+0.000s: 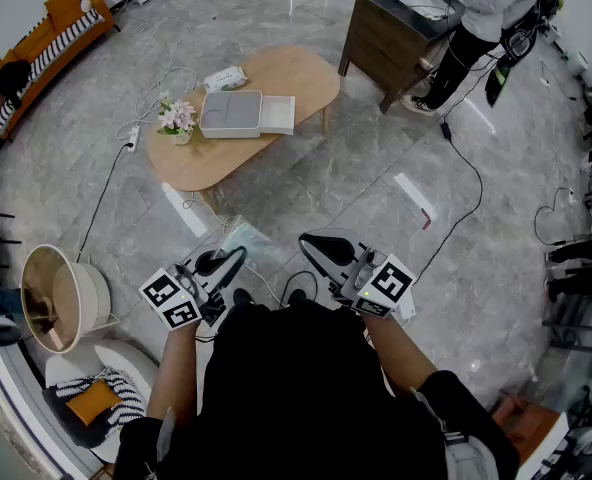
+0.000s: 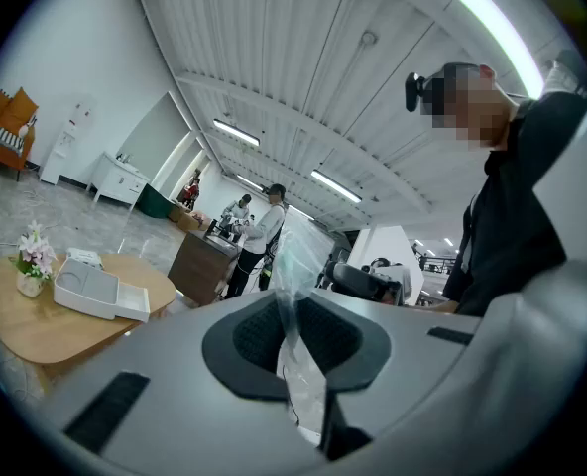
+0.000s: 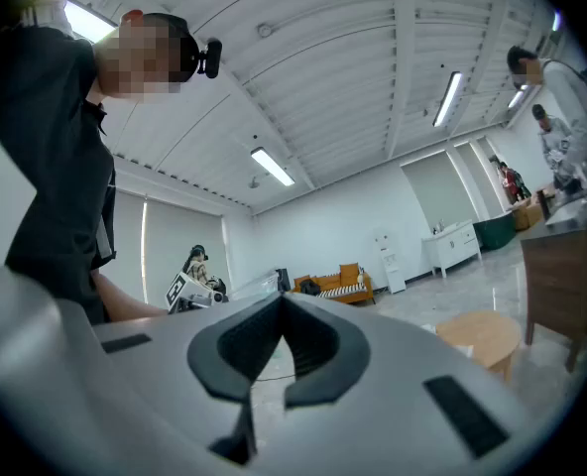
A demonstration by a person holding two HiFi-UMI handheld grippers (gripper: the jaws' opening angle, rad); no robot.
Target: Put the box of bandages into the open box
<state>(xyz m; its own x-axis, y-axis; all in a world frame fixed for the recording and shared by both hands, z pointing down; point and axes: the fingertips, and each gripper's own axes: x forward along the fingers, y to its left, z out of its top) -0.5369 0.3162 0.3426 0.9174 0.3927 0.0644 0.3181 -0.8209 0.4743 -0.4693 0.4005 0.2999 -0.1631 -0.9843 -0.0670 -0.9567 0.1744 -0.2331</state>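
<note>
The open box (image 1: pixel 244 114) is grey-white with its lid beside it, lying on the oval wooden table (image 1: pixel 296 76) far ahead; it also shows as the open box (image 2: pixel 97 292) in the left gripper view. My left gripper (image 1: pixel 236 257) is held near my waist, shut on the box of bandages (image 1: pixel 243 237), a thin translucent pack that sticks out forward. In the left gripper view the pack (image 2: pixel 293 266) stands up between the closed pads of the left gripper (image 2: pixel 292 303). My right gripper (image 1: pixel 314 245) sits beside it, shut and empty; the right gripper (image 3: pixel 282 305) shows its tips touching.
A flower vase (image 1: pixel 177 120) and a white packet (image 1: pixel 224 78) share the table. Cables (image 1: pixel 106 193) run over the marble floor. A person (image 1: pixel 476 18) stands at a dark desk (image 1: pixel 388 28) at the back right. A round tub chair (image 1: pixel 61 296) stands at my left.
</note>
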